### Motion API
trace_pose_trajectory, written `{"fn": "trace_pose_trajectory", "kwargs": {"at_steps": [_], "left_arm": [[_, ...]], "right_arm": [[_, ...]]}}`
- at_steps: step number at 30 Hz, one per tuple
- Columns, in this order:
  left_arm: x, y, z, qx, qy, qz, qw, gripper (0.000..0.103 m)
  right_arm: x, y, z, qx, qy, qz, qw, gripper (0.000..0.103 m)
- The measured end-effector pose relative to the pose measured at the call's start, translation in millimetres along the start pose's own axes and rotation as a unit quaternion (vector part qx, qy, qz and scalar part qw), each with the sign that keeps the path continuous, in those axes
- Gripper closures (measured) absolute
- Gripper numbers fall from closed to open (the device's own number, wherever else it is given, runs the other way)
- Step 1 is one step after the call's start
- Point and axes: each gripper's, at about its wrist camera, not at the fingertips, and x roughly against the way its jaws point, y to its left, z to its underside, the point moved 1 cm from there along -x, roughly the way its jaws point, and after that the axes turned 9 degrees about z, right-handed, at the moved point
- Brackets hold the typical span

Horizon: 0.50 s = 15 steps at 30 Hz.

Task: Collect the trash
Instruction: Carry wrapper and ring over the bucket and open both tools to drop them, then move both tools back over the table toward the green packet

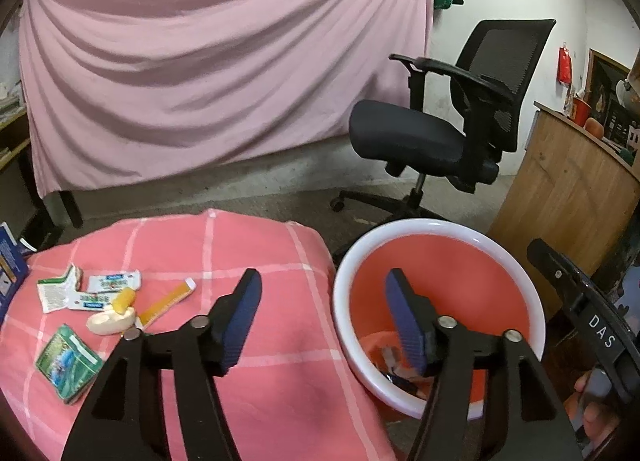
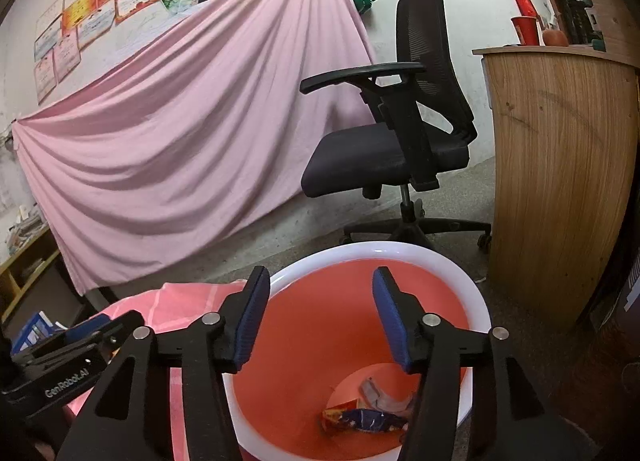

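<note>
Left wrist view: left tool [image 1: 322, 295] hangs over the gap between the tabletop [image 1: 256, 253] and the bin [image 1: 436, 261], jaws apart, nothing between the blue pads [image 1: 240, 321]. Tabletop carries a pink checked cloth. Trash still sits near its left edge: torn white-and-green wrappers [image 1: 86, 291], a yellow piece [image 1: 122, 299] on a cream-coloured lump [image 1: 109, 321], an orange strip [image 1: 166, 303] just beside them, and a green packet [image 1: 68, 363] nearer the front edge. A blue box [image 1: 10, 269] stands past the left edge. Bin is orange inside with a white rim, off the tabletop's right edge, some scraps at its bottom, partly hidden by the right finger. Right tool's body [image 1: 588, 325] shows at the far right with fingertips of a hand [image 1: 588, 401] under it. Black office chair [image 1: 448, 129] and a pink sheet [image 1: 224, 69] behind.

Right wrist view: right tool [image 2: 320, 307] sits directly above the bin's [image 2: 380, 251] mouth, jaws apart, empty. At the bin's bottom: a dark blue-and-orange snack wrapper [image 2: 362, 419] and a pale crumpled piece [image 2: 378, 393] touching it. Left tool's body [image 2: 68, 361] at lower left, over the tabletop's cloth [image 2: 188, 301]. Wooden counter [image 2: 560, 181] to the right of the bin.
</note>
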Motion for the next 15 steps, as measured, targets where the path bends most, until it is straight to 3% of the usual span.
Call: {"fn": "trace_pose_trajectory", "kwargs": {"at_steps": [1, 3, 6, 15], "left_arm": [[1.9, 0.9, -0.6, -0.003, -0.004, -0.006, 1.0, 0.041], [5.9, 2.5, -0.8, -0.009, -0.014, -0.022, 0.9996, 0.022], [19.1, 5.3, 1.1, -0.019, -0.055, -0.039, 0.9975, 0.009], [55.9, 29.1, 3.5, -0.033, -0.119, -0.089, 0.9884, 0.004]], "right_arm": [[0.0, -0.5, -0.1, -0.002, -0.001, 0.001, 1.0, 0.037], [1.4, -1.9, -1.0, -0.008, -0.006, 0.0, 1.0, 0.026], [3.9, -1.1, -2.4, -0.018, -0.015, -0.001, 1.0, 0.017], [21.5, 16.2, -9.1, -0.013, -0.064, -0.007, 0.998, 0.0]]}}
